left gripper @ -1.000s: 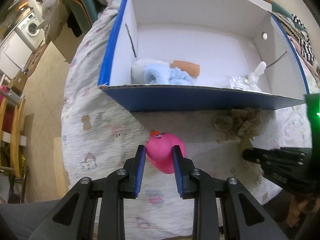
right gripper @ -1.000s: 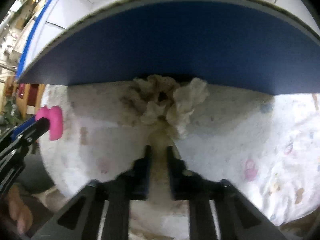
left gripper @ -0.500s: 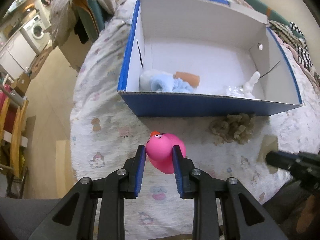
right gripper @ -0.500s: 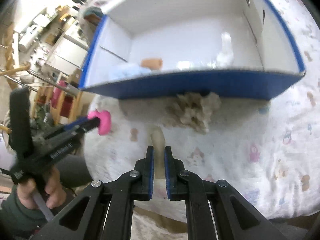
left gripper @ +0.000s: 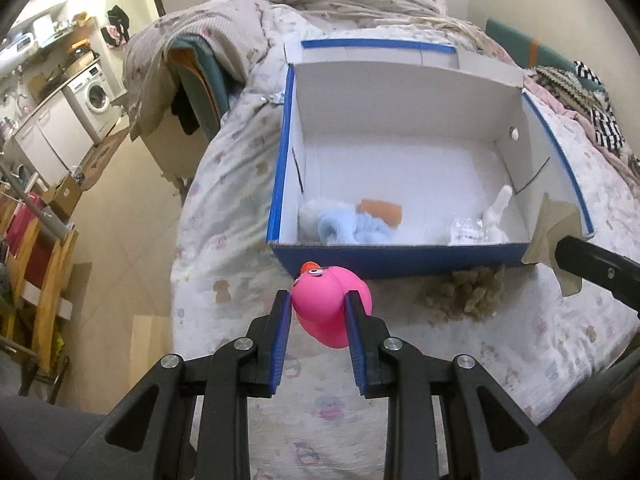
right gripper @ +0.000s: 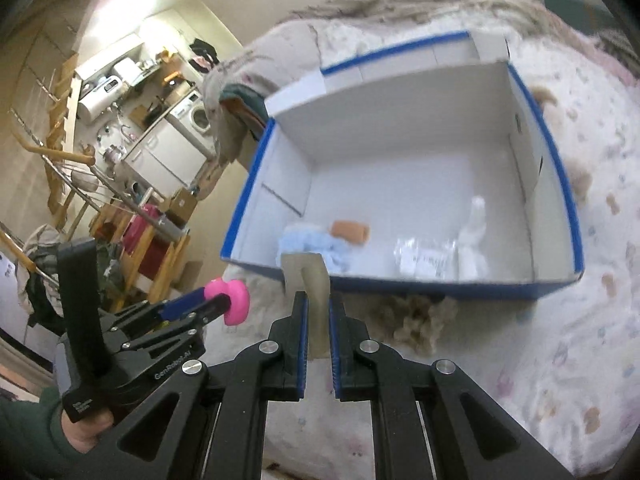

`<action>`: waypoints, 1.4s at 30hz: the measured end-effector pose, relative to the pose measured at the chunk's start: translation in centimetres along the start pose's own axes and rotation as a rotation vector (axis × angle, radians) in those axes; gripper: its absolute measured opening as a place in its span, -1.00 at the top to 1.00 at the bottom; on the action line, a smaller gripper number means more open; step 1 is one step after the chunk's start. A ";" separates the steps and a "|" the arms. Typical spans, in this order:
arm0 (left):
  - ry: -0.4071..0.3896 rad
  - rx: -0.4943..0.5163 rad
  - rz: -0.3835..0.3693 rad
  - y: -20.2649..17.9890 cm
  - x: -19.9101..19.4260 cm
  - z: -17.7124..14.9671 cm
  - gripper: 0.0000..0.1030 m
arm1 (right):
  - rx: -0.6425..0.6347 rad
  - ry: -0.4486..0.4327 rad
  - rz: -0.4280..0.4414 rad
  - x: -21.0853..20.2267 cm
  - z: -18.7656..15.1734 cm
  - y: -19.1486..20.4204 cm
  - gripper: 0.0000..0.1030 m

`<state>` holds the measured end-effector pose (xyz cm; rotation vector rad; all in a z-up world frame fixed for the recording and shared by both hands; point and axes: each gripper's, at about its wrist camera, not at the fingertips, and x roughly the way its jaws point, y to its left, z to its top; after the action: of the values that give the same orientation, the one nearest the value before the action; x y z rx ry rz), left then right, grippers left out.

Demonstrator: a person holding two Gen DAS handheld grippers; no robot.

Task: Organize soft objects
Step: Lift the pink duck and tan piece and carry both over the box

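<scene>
My left gripper [left gripper: 316, 300] is shut on a pink rubber duck [left gripper: 330, 304] and holds it above the bed, just in front of the blue box [left gripper: 400, 258]. The duck also shows in the right wrist view [right gripper: 232, 300]. My right gripper [right gripper: 318, 304] is shut on a flat beige pad [right gripper: 310, 284], lifted above the bed near the box's front wall [right gripper: 440, 290]; the pad also shows in the left wrist view [left gripper: 554, 236]. A tan fluffy clump [left gripper: 466, 292] lies on the bed against the box front. Inside the box lie a light blue plush [left gripper: 352, 228], an orange piece [left gripper: 382, 210] and a white item [left gripper: 494, 216].
The box sits on a bed with a patterned white cover [left gripper: 224, 240]. Rumpled blankets [left gripper: 320, 0] lie behind the box. The bed's left edge drops to the floor [left gripper: 132, 240]. A chair with clothes [left gripper: 192, 80] stands at the left. A washing machine [left gripper: 94, 98] is far off.
Both grippers have risen and pulled back from the box. The right gripper lifted the beige pad off the bed, leaving the fluffy clump. The duck stays gripped.
</scene>
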<state>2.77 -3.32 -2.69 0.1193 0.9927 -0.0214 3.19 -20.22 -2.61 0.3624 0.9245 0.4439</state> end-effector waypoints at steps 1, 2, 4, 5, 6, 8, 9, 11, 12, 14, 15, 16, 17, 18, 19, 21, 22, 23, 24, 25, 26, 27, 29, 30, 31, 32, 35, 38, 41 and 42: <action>-0.001 0.002 -0.008 -0.1 -0.1 0.2 0.52 | -0.002 -0.014 -0.003 -0.6 0.1 -0.1 0.78; -0.003 0.006 -0.014 -0.2 -0.3 0.6 0.52 | -0.004 -0.027 -0.009 -1.0 0.3 -0.1 0.78; -0.013 0.003 -0.019 -0.3 -0.7 1.2 0.52 | -0.004 -0.049 -0.021 -1.7 0.6 -0.2 0.78; -0.018 0.002 -0.021 -0.4 -0.8 1.6 0.52 | -0.005 -0.055 -0.027 -1.8 0.8 -0.3 0.78; -0.022 0.001 -0.024 -0.5 -1.0 2.0 0.52 | -0.010 -0.063 -0.039 -2.0 1.0 -0.3 0.78; -0.033 0.000 -0.026 -0.6 -1.1 2.9 0.52 | -0.016 -0.079 -0.050 -2.6 1.5 -0.5 0.78; -0.039 0.000 -0.023 -0.7 -1.2 3.3 0.52 | -0.017 -0.091 -0.055 -2.9 1.8 -0.6 0.78; -0.047 -0.005 -0.017 -0.7 -1.1 4.0 0.52 | -0.015 -0.114 -0.064 -3.2 2.5 -1.0 0.78; -0.048 -0.009 -0.011 -0.7 -0.9 4.3 0.52 | -0.012 -0.124 -0.067 -3.3 2.9 -1.3 0.78; -0.045 -0.019 -0.006 -0.7 -0.5 4.8 0.52 | -0.005 -0.143 -0.074 -3.5 3.6 -1.8 0.78; -0.040 -0.023 -0.006 -0.7 -0.3 5.0 0.52 | -0.002 -0.152 -0.077 -3.4 4.0 -2.0 0.78; -0.033 -0.026 -0.008 -0.7 0.0 5.4 0.52 | -0.003 -0.158 -0.083 -3.3 4.4 -2.2 0.78; -0.029 -0.028 -0.009 -0.7 0.1 5.6 0.52 | -0.006 -0.162 -0.091 -3.1 4.7 -2.3 0.78; -0.029 -0.028 -0.009 -0.7 0.1 6.1 0.52 | -0.006 -0.165 -0.099 -2.9 5.2 -2.5 0.78; -0.034 -0.024 -0.006 -0.7 0.1 6.5 0.52 | -0.003 -0.166 -0.101 -2.8 5.5 -2.7 0.78; -0.050 -0.013 0.002 -0.7 0.1 7.4 0.52 | -0.001 -0.167 -0.110 -2.4 6.1 -3.0 0.78; -0.057 -0.011 0.004 -0.8 0.1 7.8 0.52 | -0.006 -0.167 -0.119 -2.2 6.3 -3.1 0.78; -0.061 -0.010 0.004 -0.8 0.1 8.3 0.52 | -0.011 -0.168 -0.126 -2.0 6.7 -3.2 0.78; -0.064 -0.008 0.005 -0.8 0.2 8.7 0.52 | -0.014 -0.172 -0.130 -1.9 7.0 -3.4 0.78; -0.066 -0.007 0.006 -0.7 0.3 9.1 0.52 | -0.017 -0.175 -0.135 -1.8 7.3 -3.5 0.78; -0.067 -0.005 0.006 -0.8 0.6 9.6 0.52 | -0.021 -0.177 -0.141 -1.7 7.6 -3.6 0.78; -0.068 -0.001 0.007 -0.9 0.8 10.0 0.52 | -0.026 -0.178 -0.150 -1.5 8.0 -3.7 0.78; -0.075 0.010 0.009 -1.2 1.4 10.7 0.52 | -0.036 -0.175 -0.165 -1.1 8.4 -3.8 0.78; -0.078 0.019 0.010 -1.5 1.8 11.0 0.52 | -0.038 -0.173 -0.170 -0.9 8.6 -3.9 0.78; -0.077 0.025 0.009 -1.6 2.2 11.3 0.52 | -0.043 -0.170 -0.178 -0.6 8.8 -3.9 0.78; -0.075 0.029 0.004 -1.9 2.7 11.6 0.52 | -0.050 -0.167 -0.186 -0.4 9.0 -3.9 0.78; -0.051 0.033 -0.014 -2.3 4.5 11.8 0.52 | -0.075 -0.156 -0.213 0.6 9.5 -4.0 0.78; -0.031 0.040 -0.019 -2.7 6.4 11.2 0.52 | -0.076 -0.131 -0.236 1.8 9.8 -4.5 0.78; 0.021 0.050 -0.022 -3.2 8.3 10.7 0.52 | -0.046 -0.093 -0.245 2.9 9.7 -5.1 0.78; 0.050 0.040 -0.036 -3.3 9.0 10.6 0.52 | -0.040 -0.083 -0.247 3.2 9.6 -5.3 0.78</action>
<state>16.29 -7.43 -4.74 0.1390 1.0444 -0.0710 13.89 -24.13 -2.00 0.2249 0.8658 0.2193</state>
